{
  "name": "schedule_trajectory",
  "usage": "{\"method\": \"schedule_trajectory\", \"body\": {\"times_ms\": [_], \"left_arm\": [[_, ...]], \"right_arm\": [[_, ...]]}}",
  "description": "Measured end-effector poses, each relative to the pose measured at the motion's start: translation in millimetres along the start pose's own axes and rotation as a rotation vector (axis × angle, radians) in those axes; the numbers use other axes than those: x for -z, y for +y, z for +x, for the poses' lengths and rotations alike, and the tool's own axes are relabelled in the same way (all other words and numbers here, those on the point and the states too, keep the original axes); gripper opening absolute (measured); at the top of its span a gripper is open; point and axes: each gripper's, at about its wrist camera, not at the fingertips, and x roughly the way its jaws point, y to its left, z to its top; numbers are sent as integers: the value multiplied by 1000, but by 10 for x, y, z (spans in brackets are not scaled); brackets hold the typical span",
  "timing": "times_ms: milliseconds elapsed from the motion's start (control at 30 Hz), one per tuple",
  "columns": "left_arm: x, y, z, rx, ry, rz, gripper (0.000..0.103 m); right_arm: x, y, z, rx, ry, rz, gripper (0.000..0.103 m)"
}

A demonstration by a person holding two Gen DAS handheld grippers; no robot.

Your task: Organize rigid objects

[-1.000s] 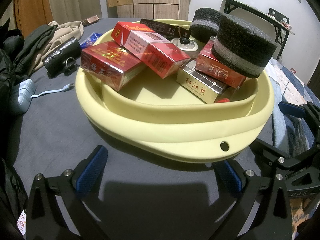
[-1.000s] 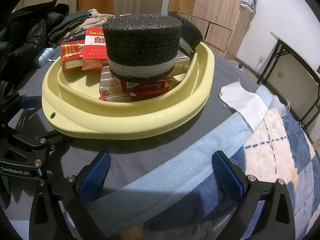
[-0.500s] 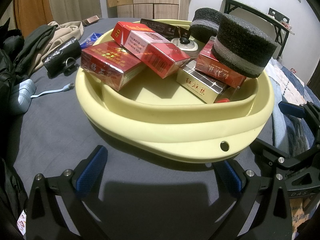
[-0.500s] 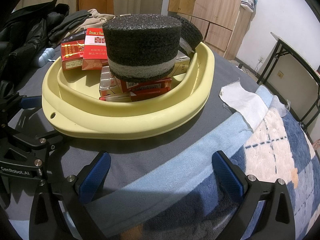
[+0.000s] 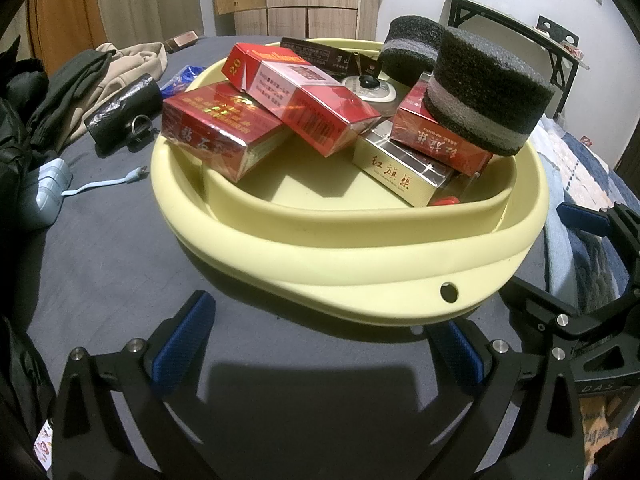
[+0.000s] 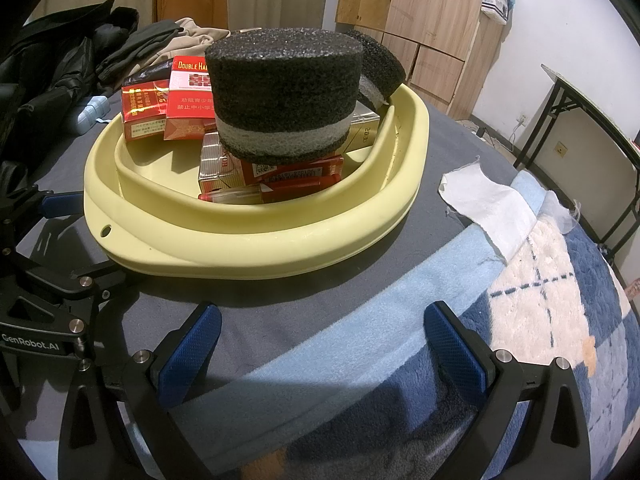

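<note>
Both grippers, left gripper (image 5: 324, 344) and right gripper (image 6: 320, 340), sitting wide and empty just short of yellow basin (image 5: 360, 264); probably picking next, foam puck (image 6: 284, 96) straight ahead needing a lift

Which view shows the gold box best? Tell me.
The left wrist view: the gold box lies with its top and printed side in plain sight inside the yellow basin. The right wrist view shows only its end, mostly hidden beneath the foam block.
</note>
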Motion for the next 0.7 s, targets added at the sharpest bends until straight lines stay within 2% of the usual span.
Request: {"method": "schedule_trajectory", "body": {"times_ms": [700], "left_arm": [[3,-17,-17,-11,-2,-8,103]], "right_arm": [[0,0,0,0,0,0,103]]}}
